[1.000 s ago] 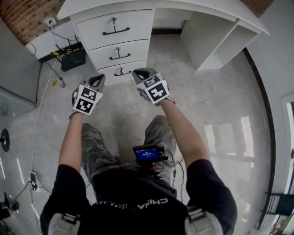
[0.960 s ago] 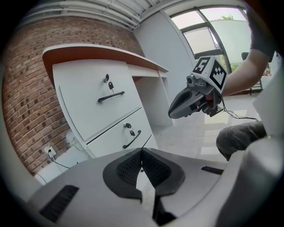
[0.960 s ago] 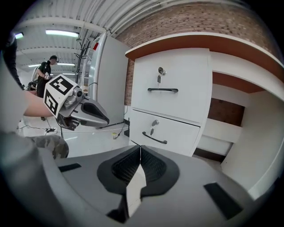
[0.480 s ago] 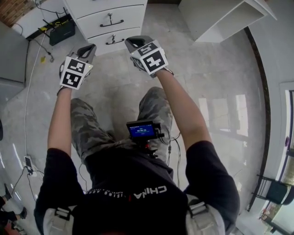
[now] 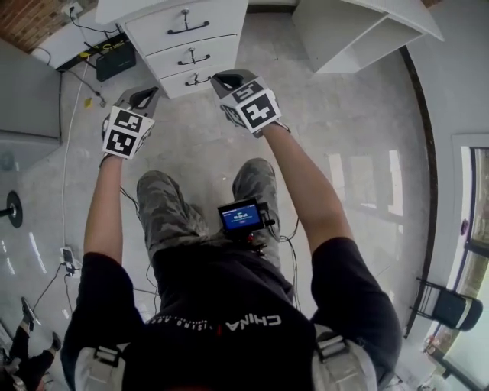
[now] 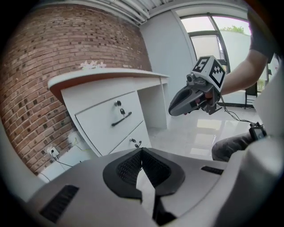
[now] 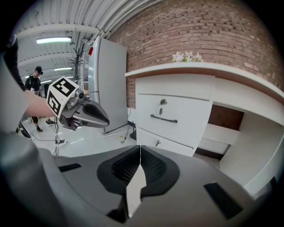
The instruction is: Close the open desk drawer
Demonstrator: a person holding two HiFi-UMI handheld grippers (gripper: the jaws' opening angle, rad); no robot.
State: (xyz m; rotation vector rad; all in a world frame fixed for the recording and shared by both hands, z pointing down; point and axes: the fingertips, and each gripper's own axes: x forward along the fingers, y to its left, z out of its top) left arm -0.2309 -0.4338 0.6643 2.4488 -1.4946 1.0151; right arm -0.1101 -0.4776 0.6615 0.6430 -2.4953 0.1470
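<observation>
A white desk (image 5: pixel 137 8) with three stacked drawers stands at the top of the head view. Each drawer has a dark handle: top (image 5: pixel 186 27), middle (image 5: pixel 191 56), bottom (image 5: pixel 195 78). In both gripper views the drawer fronts (image 7: pixel 171 116) look flush; I cannot tell that any stands out. My left gripper (image 5: pixel 144 95) hangs in the air short of the drawers, shut and empty. My right gripper (image 5: pixel 225 78) is level with the bottom drawer's right edge, also shut and empty. Each gripper shows in the other's view: the right gripper (image 6: pixel 172 108) and the left gripper (image 7: pixel 105 120).
A black box (image 5: pixel 116 61) with cables lies on the floor left of the desk, beside a tall grey cabinet (image 5: pixel 30 99). Right of the drawers is the desk's open knee space and shelf (image 5: pixel 359 30). A person (image 7: pixel 34 95) stands far off. A chair (image 5: pixel 451 307) is at the right.
Both grippers sit higher in the head view than a second ago, nearer the bottom drawer. The desk slid up out of view, then partly back. The jaws stayed shut.
</observation>
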